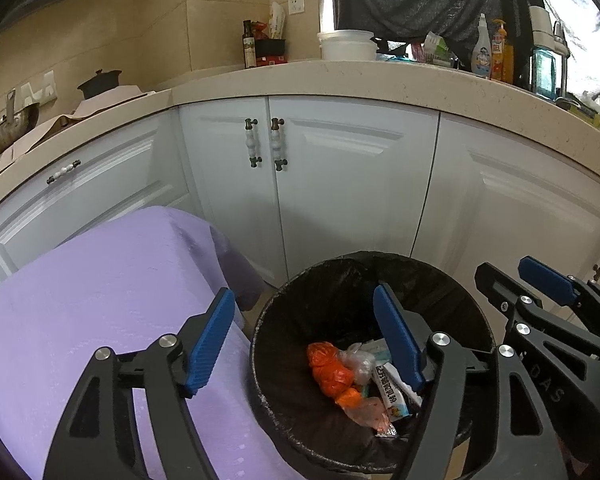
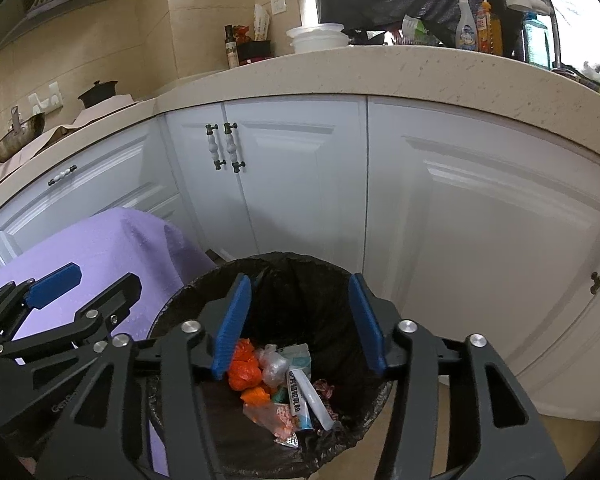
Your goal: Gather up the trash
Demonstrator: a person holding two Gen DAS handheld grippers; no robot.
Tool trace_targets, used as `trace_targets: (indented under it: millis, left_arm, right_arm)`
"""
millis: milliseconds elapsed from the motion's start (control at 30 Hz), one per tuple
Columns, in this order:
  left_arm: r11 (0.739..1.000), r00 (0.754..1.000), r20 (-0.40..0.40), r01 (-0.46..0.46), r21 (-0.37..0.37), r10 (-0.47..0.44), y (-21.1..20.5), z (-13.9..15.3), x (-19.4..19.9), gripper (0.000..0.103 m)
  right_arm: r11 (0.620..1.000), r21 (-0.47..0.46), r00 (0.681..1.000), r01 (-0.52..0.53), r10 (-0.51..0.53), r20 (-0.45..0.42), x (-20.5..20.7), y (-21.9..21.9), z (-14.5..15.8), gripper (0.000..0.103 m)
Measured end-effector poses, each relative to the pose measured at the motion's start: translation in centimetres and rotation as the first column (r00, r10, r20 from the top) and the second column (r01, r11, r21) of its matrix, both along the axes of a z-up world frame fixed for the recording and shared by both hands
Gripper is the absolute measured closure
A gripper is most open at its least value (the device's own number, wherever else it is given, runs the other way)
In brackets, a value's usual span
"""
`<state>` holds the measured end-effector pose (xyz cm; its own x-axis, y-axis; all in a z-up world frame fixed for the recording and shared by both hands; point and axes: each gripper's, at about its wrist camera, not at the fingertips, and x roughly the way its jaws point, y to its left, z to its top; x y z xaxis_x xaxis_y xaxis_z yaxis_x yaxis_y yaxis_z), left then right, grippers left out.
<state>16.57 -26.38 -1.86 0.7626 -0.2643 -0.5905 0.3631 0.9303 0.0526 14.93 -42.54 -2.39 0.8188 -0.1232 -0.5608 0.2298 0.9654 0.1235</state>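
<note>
The black-lined round trash bin [image 2: 180, 304] is shown below both spread, empty blue-padded grippers, left [image 1: 304, 342] and right [image 2: 300, 326]. Crumpled orange plastic wrappers [image 2: 242, 366] are seen lying at its bottom, well apart from the pads.

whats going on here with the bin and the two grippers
A person is collecting trash with a hand-held gripper in each hand. Both the left hand-held gripper and the right hand-held gripper hang open and empty over a black-lined trash bin. The bin already holds an orange bag, clear plastic and other wrappers. A purple-covered surface sits beside it, in front of the white cabinets.
</note>
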Motion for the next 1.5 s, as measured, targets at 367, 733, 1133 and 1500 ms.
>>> trace_targets:
  millis: [367, 733, 1133, 1500]
  left_arm:
    - [1.0, 1.0, 0.02, 0.006, -0.018, -0.006, 1.9, 1.1, -1.9, 0.029]
    - [0.999, 0.999, 0.031, -0.01, -0.033, 0.011, 5.3, 1.9, -4.8, 0.028]
    - [0.998, 0.998, 0.054, -0.025, -0.058, 0.028, 8.6, 2.8, -8.1, 0.026]
    - [0.997, 0.997, 0.066, -0.043, -0.068, 0.048, 10.2, 3.2, -9.9, 0.025]
  right_arm:
    - [1.0, -0.01, 1.0, 0.013, -0.013, 0.012, -2.2, 0.9, 1.4, 0.041]
    - [1.0, -0.018, 1.0, 0.006, -0.006, 0.019, -6.0, 3.1, 2.6, 0.037]
    - [0.999, -0.039, 0.999, 0.002, 0.0, 0.052, -10.1, 5.5, 4.3, 0.035]
    - [0.999, -0.048, 0.998, -0.008, 0.011, 0.061, -12.2, 7.0, 4.7, 0.032]
